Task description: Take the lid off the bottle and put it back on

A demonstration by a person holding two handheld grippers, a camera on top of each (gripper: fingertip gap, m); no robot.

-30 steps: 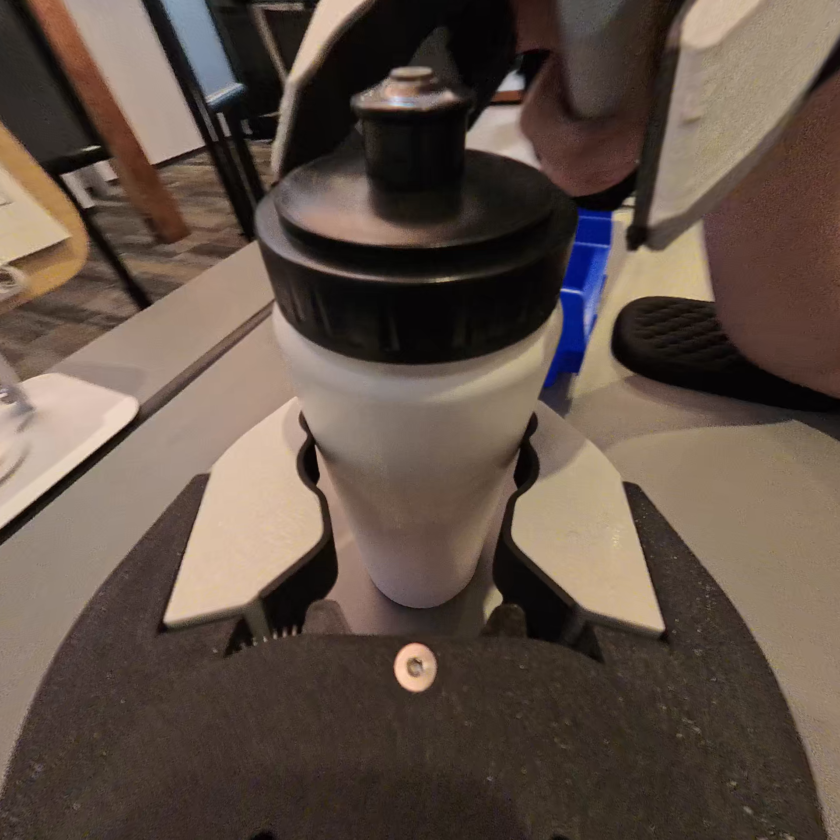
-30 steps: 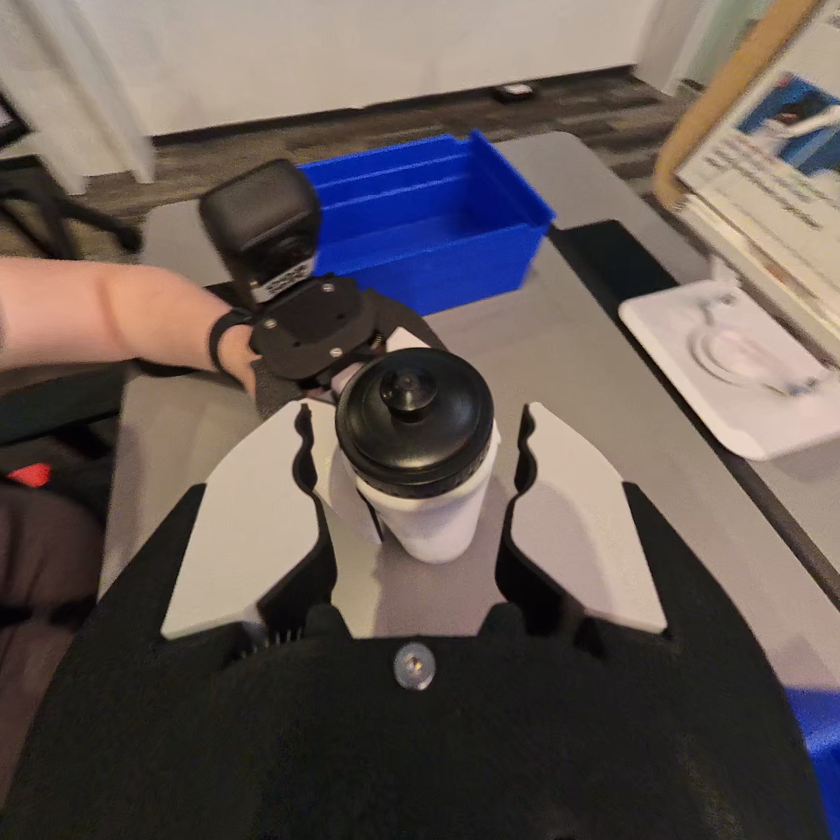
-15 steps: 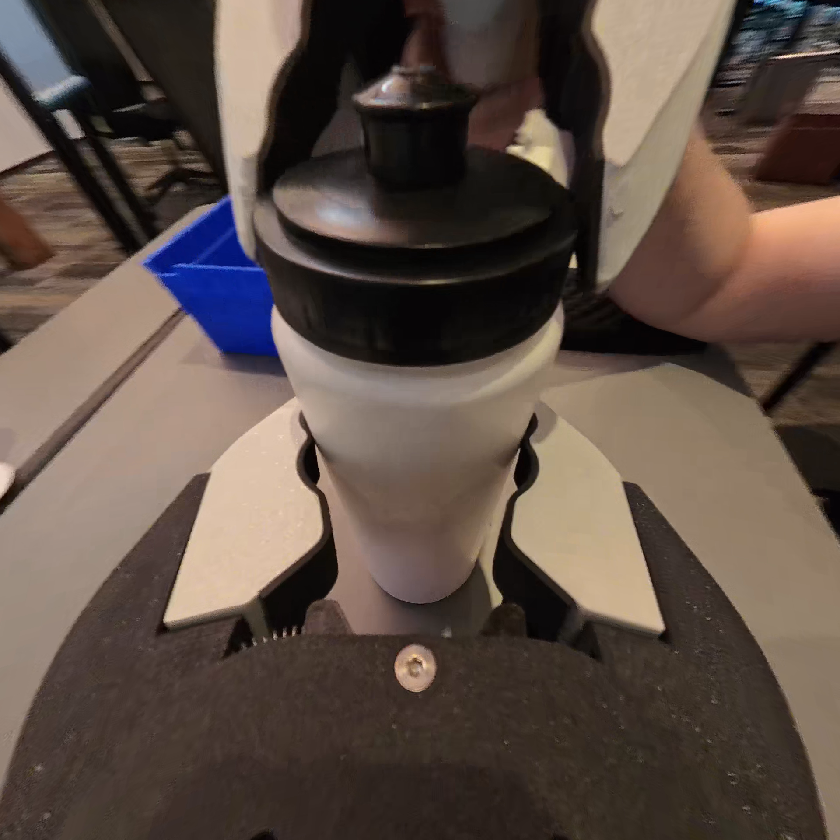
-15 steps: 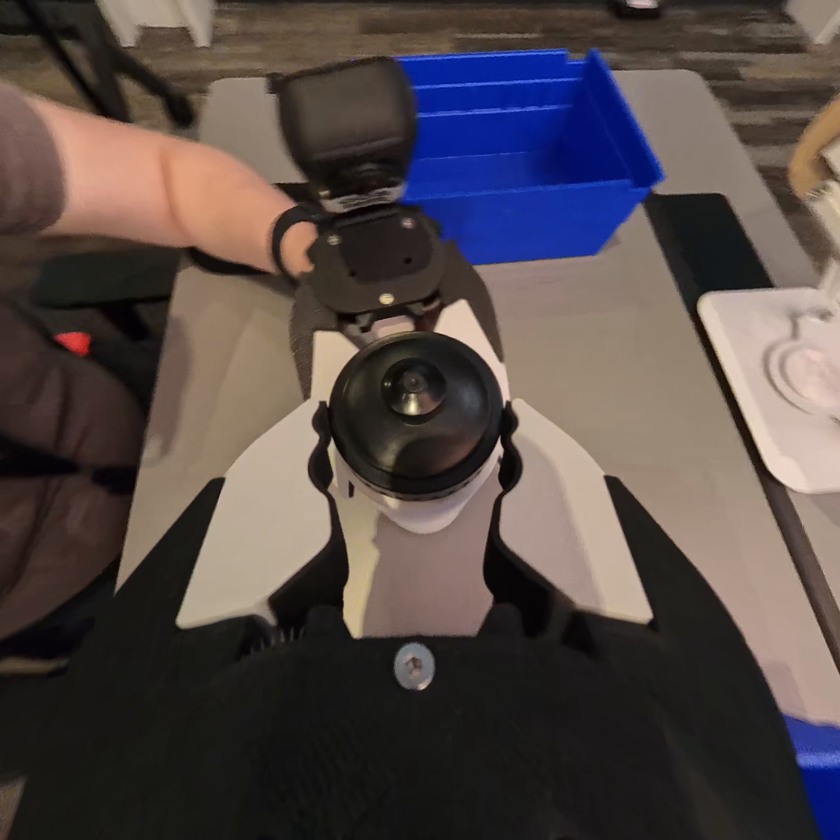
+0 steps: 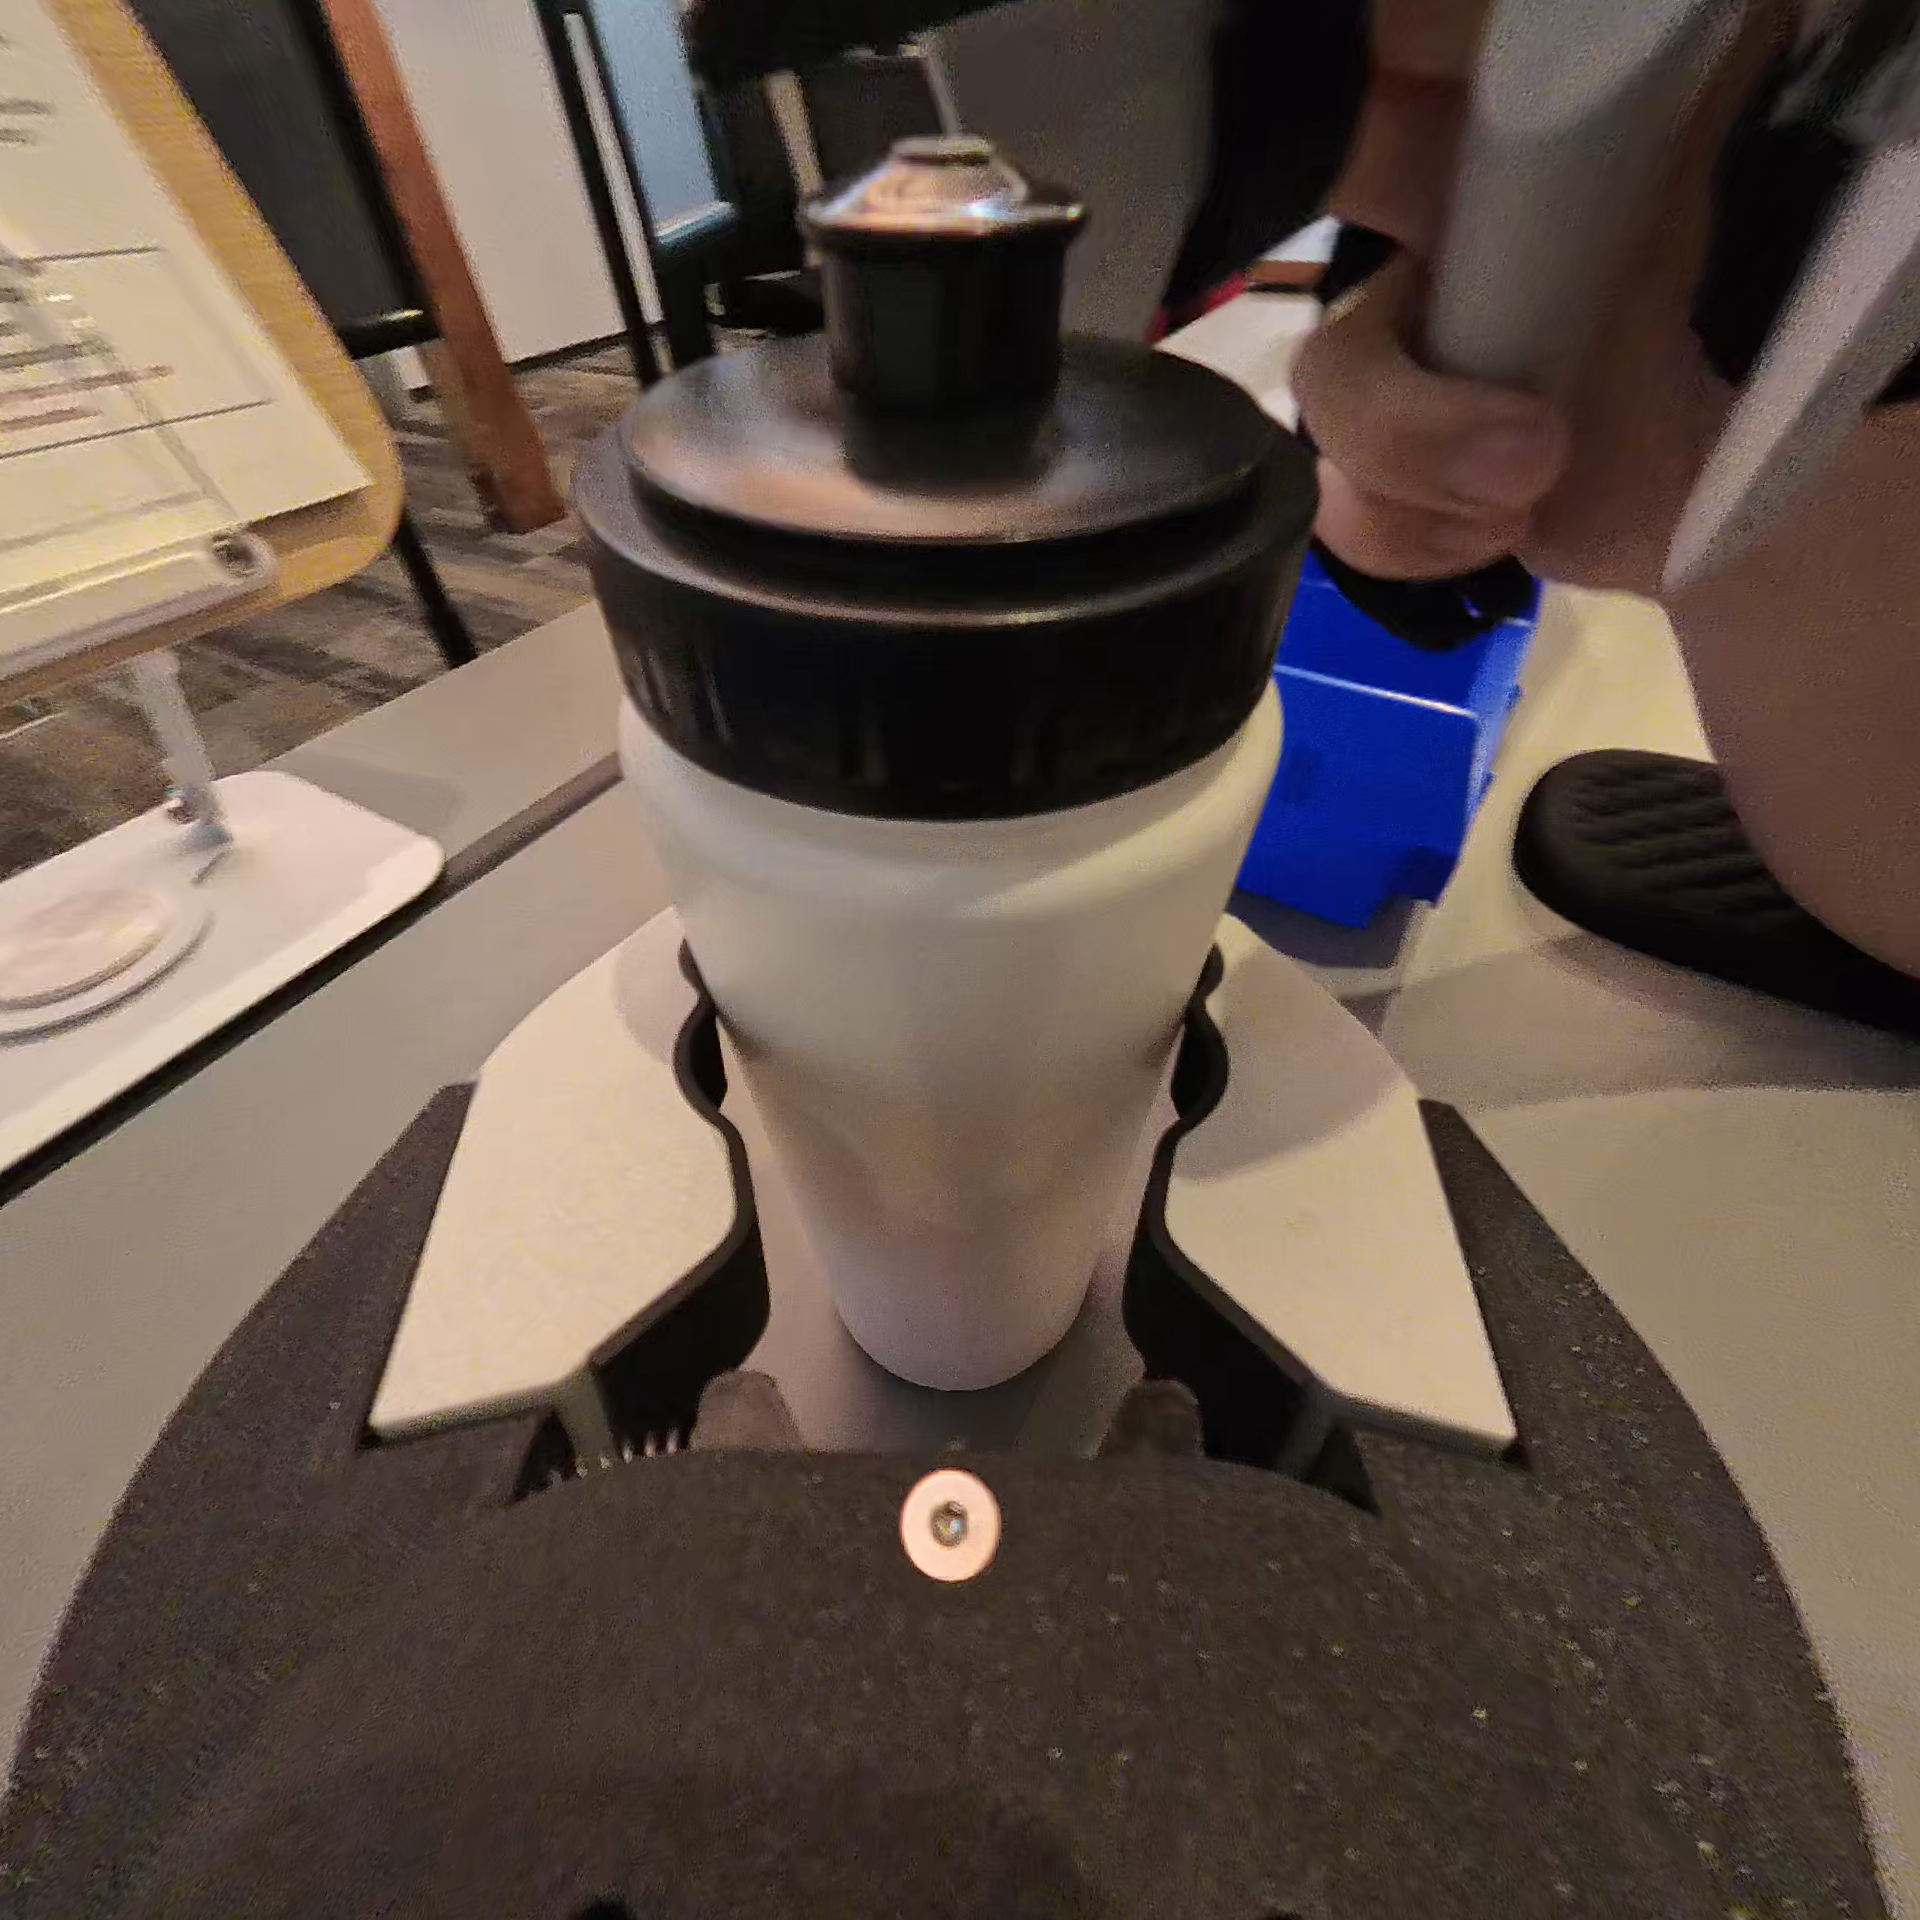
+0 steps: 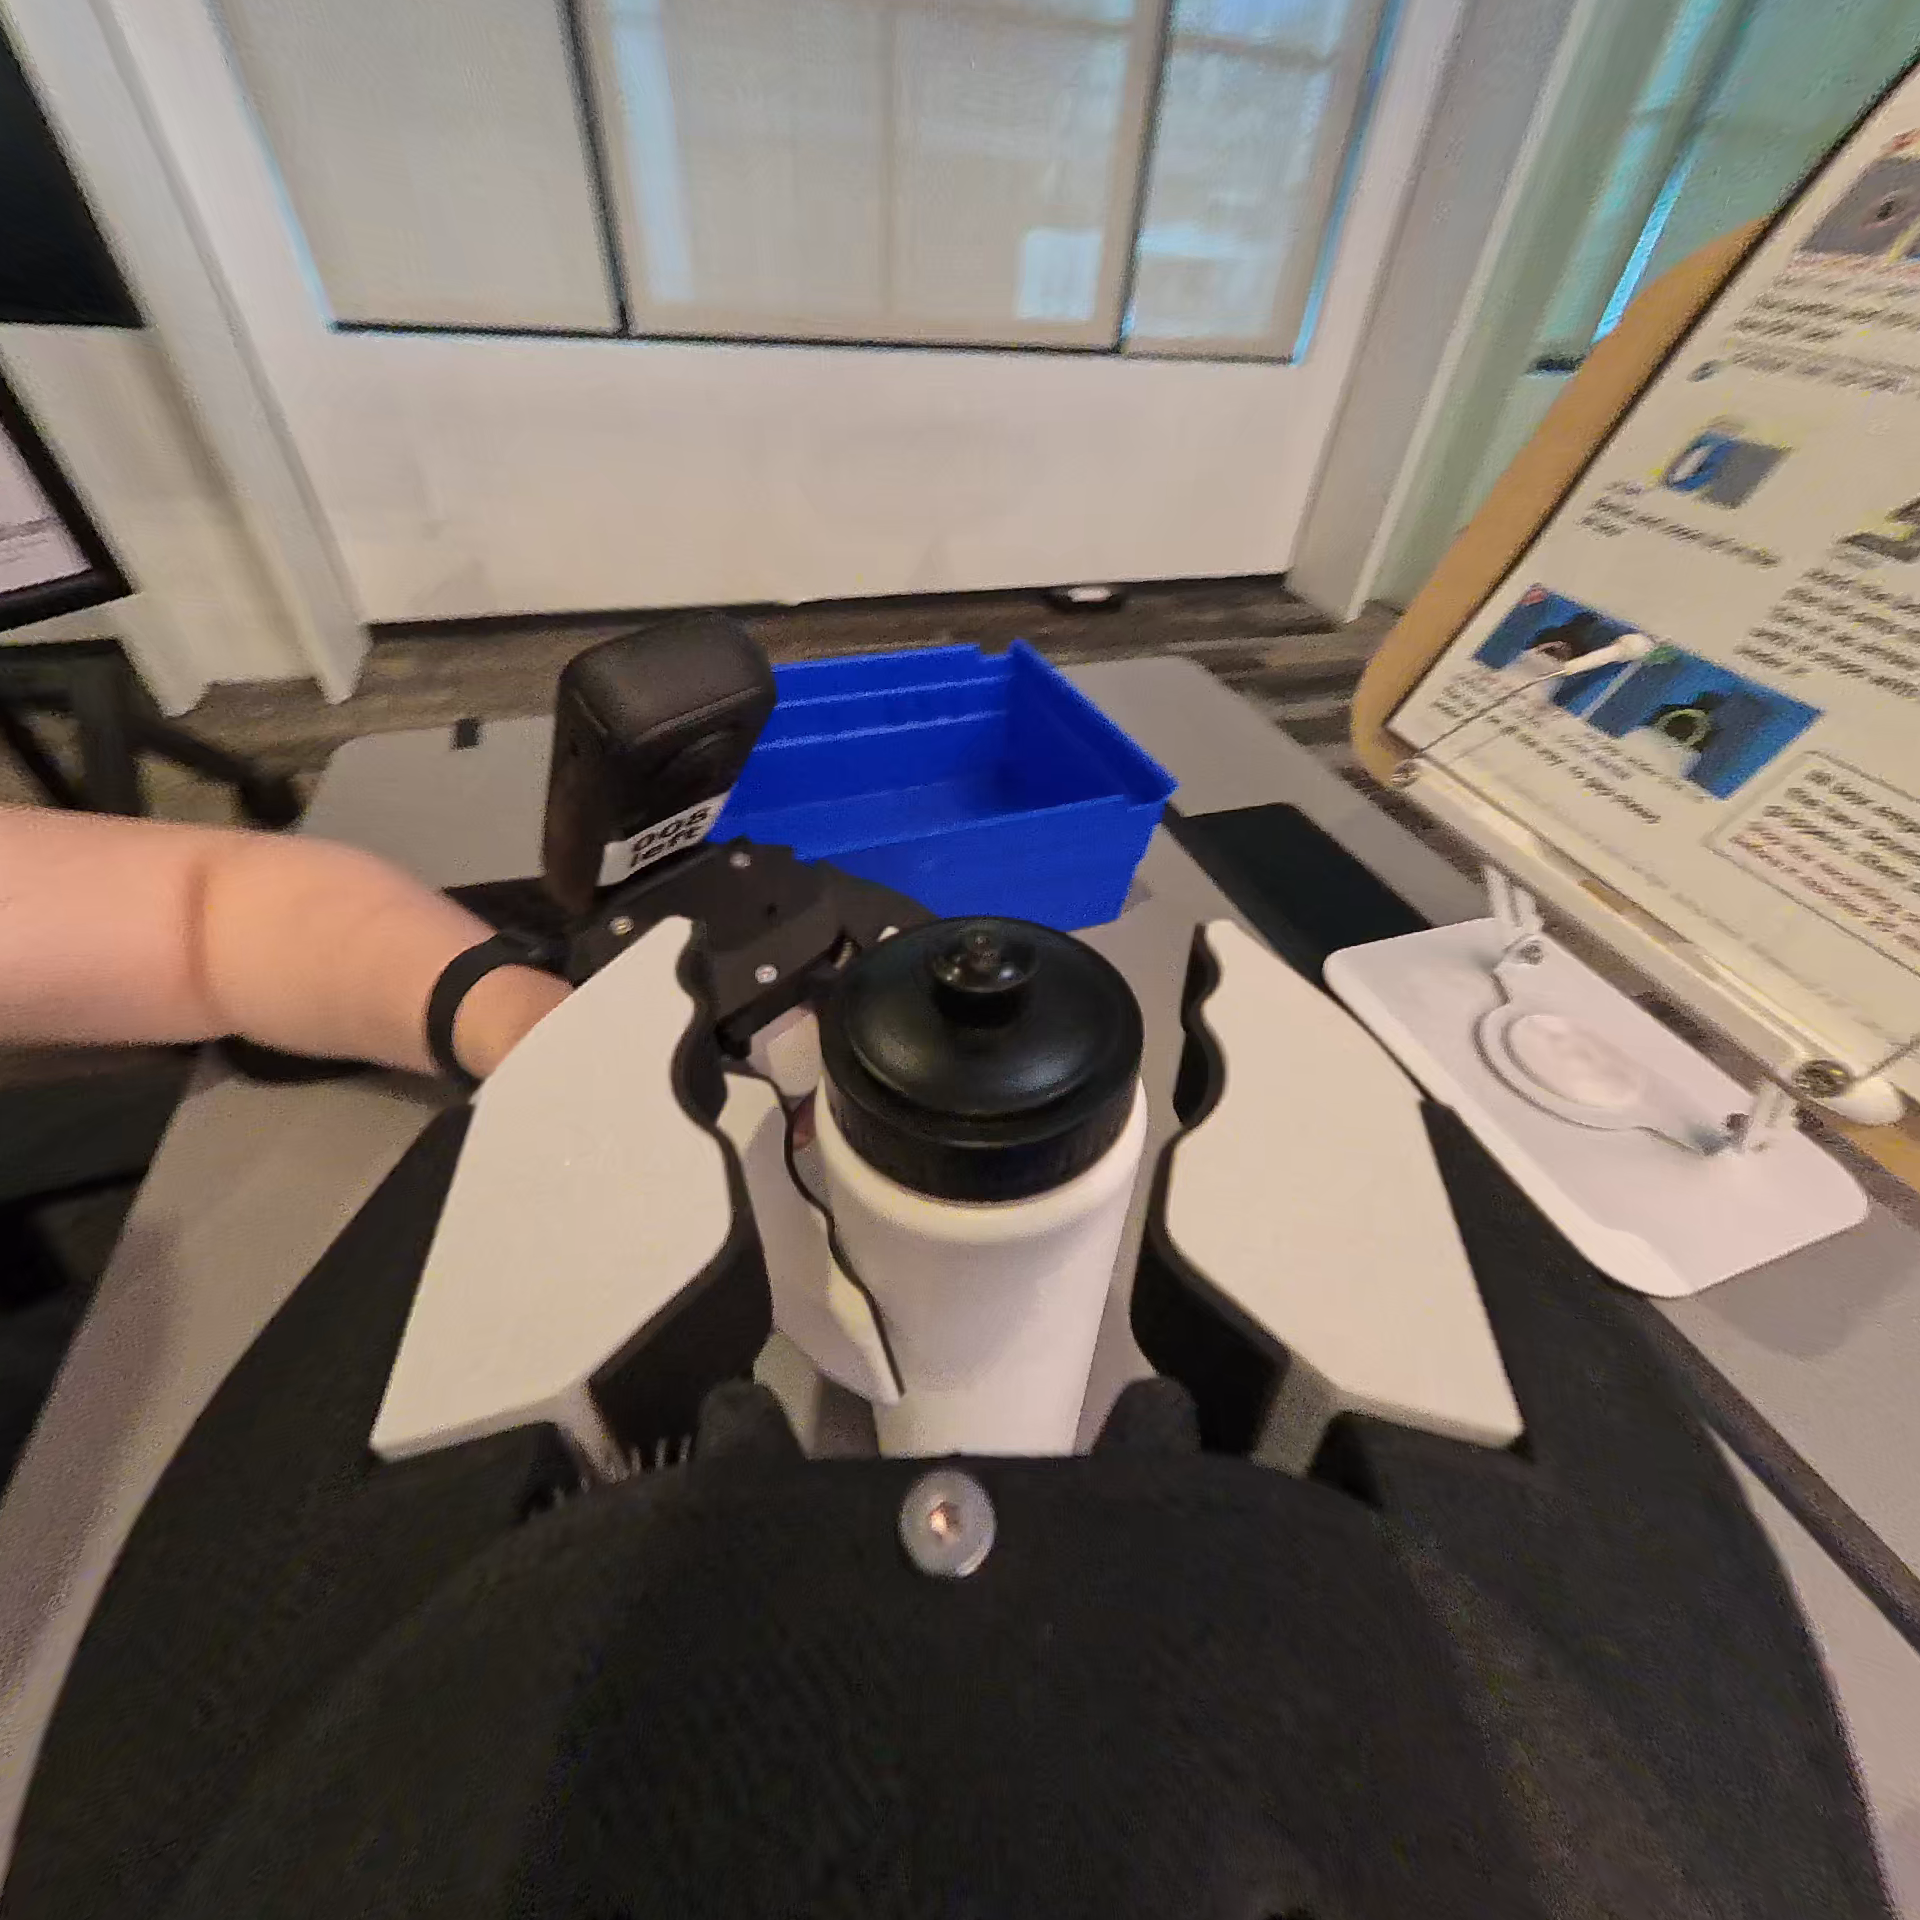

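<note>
Right now my left hand-held gripper [image 5: 940, 1049] is closed around the white body of the bottle [image 5: 945, 1039], low down, well below the lid [image 5: 940, 623]. The bottle stands upright on the grey counter [image 5: 312, 1122], and the black lid with its pull spout sits on the neck, seemingly seated all the way round. My right hand-held gripper [image 6: 951, 1049] is spread wide, with nothing in it: its pale fingers [image 6: 582, 1174] stand on either side of the lid with a clear gap on both sides, level with the lid and shoulder.

I judge the next step to be closing the right one on the lid's ribbed rim, and that is where trouble could start. If I close too low, the fingers will land partly on the white shoulder and I will squeeze the bottle instead of turning the lid. If I close off-centre, one finger touches first and pushes the bottle sideways in the left grip. That left grip sits low on a smooth, tapered body, so a hard twist up top could spin the whole bottle or tip it towards the blue bin [image 6: 956, 790] behind. The document stand [image 6: 1600, 1101] to the right is near enough to knock on a wide swing.
</note>
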